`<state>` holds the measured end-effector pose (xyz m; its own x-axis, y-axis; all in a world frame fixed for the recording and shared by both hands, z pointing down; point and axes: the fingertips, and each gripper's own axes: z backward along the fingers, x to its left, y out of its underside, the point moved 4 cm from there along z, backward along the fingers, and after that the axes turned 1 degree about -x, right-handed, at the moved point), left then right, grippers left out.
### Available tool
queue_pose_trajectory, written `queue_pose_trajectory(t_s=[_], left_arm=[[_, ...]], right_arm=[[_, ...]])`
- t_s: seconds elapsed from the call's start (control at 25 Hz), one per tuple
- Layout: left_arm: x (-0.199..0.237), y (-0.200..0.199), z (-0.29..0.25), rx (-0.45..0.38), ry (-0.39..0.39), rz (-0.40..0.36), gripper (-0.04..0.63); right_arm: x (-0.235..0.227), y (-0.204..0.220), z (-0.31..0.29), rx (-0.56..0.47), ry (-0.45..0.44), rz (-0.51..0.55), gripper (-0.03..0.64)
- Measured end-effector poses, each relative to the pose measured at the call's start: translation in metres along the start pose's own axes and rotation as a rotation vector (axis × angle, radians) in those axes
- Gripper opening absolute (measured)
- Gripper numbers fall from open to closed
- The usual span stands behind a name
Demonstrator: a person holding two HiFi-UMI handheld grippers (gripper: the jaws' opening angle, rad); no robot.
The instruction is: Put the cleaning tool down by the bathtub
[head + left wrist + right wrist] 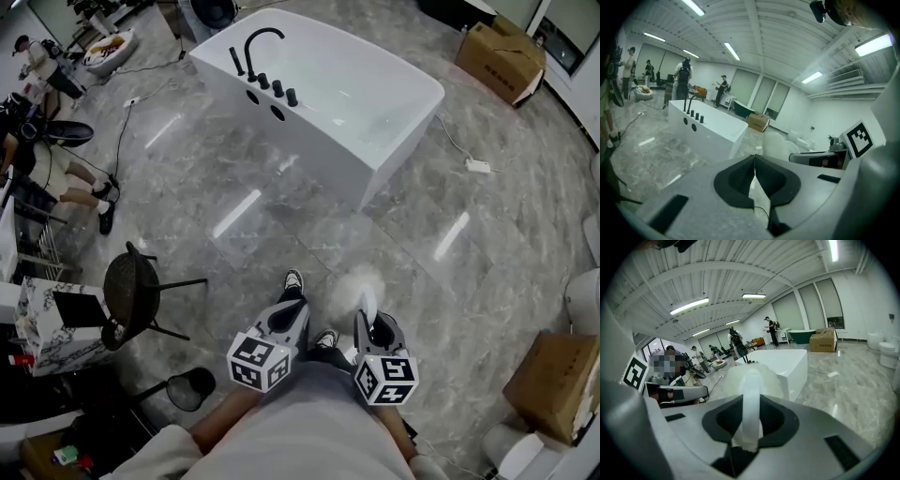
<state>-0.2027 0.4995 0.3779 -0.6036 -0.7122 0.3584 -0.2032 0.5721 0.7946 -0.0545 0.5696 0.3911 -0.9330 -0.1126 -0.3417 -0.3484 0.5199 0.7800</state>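
The white bathtub (337, 94) with black taps stands ahead on the grey marble floor, also visible as the bathtub (780, 363) and the bathtub (710, 126) in both gripper views. My right gripper (367, 314) is shut on the cleaning tool (361, 286), a fluffy white duster with a pale plastic handle (751, 404) pinched between the jaws, its head (754, 376) pointing toward the tub. My left gripper (286, 314) is shut with nothing in it, jaws meeting at a thin seam (754, 180). Both grippers hang close to my body, well short of the tub.
A black chair (136, 295) and a small black bin (192, 386) stand to my left. Cardboard boxes sit at the far right (502, 56) and near right (562, 384). A white power strip (478, 166) with cable lies right of the tub. People work at the far left.
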Motion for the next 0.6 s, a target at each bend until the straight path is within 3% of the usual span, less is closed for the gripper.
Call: queue_pose_trajectory(t_s=[0.6], left_arm=[[0.087, -0.102, -0.061, 0.015, 0.062, 0.002, 0.008]], right_arm=[[0.01, -0.091, -0.112, 0.002, 0.019, -0.007, 0.075]])
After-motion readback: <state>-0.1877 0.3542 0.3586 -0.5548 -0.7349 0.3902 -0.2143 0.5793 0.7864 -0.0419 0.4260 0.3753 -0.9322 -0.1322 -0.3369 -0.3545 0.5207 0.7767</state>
